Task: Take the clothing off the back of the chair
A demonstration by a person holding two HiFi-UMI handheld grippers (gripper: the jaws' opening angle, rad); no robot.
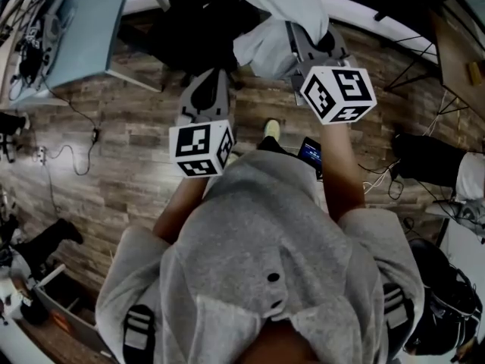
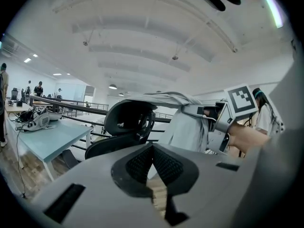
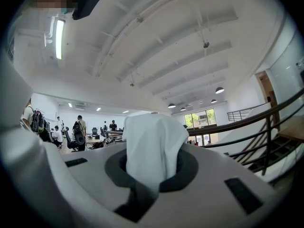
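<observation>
Hoodie (image 1: 258,249) grey fills the bottom of the head view, and my two bare forearms reach forward out of it above the wood floor (image 1: 129,158). My left gripper (image 1: 211,82) (image 2: 152,148) is clenched: in the left gripper view its two pads meet at the tips with nothing caught between them. It points at the chair (image 1: 186,29) (image 2: 128,118) without touching it.

My right gripper (image 1: 307,48) (image 3: 151,167) (image 2: 213,120) sits a little further forward and to the right, and it is clamped on the clothing (image 1: 276,21) (image 3: 152,141) (image 2: 187,127). In the right gripper view a pale fold stands up out of the jaws, pinched between the pads. From the left gripper view the clothing hangs down in a bunch beside the right gripper, while a flat part of it stretches leftward over the top of the black headrest. Whether that part rests on the headrest or is just clear of it, I cannot tell.

Beyond the chair, to the left, stands a light blue desk (image 1: 91,36) (image 2: 52,132) with some gear on it. A dark railing (image 2: 71,107) runs behind the chair. Further back, people stand in the open hall (image 3: 78,127) under a white ribbed ceiling (image 3: 156,42).
</observation>
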